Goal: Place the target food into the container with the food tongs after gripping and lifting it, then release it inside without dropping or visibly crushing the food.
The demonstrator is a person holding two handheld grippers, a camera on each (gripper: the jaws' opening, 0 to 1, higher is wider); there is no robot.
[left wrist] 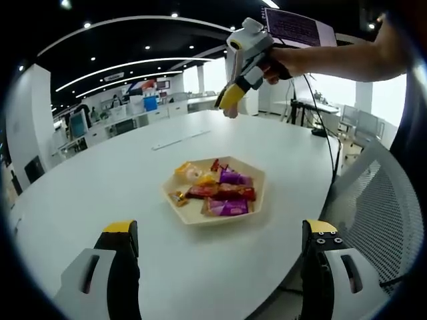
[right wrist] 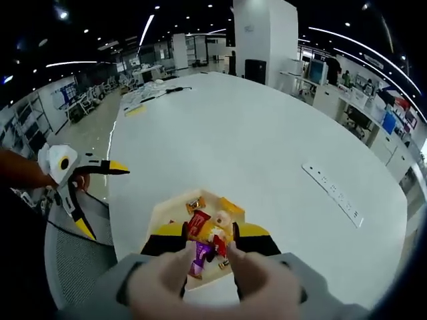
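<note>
Held left gripper (left wrist: 220, 228) jaws wide apart, right gripper (right wrist: 211, 232) jaws parted, both empty, over the tray (left wrist: 175, 200) of wrapped snacks (left wrist: 223, 190) on the desk (left wrist: 100, 180). Seemingly approach step; next called for lowering onto one snack.

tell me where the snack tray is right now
The snack tray sits on the white table, centred in the left gripper view; in the right gripper view it lies just beyond the right gripper.

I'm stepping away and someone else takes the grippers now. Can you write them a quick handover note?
Left gripper: open, empty, held above the table edge short of the tray.
Right gripper: hovering over the tray; whether it holds anything cannot be told.
Wrapped snacks lie in the tray.
Done: nothing visibly moved.
Left: find the tongs and container, grip one snack, lift, release inside.
</note>
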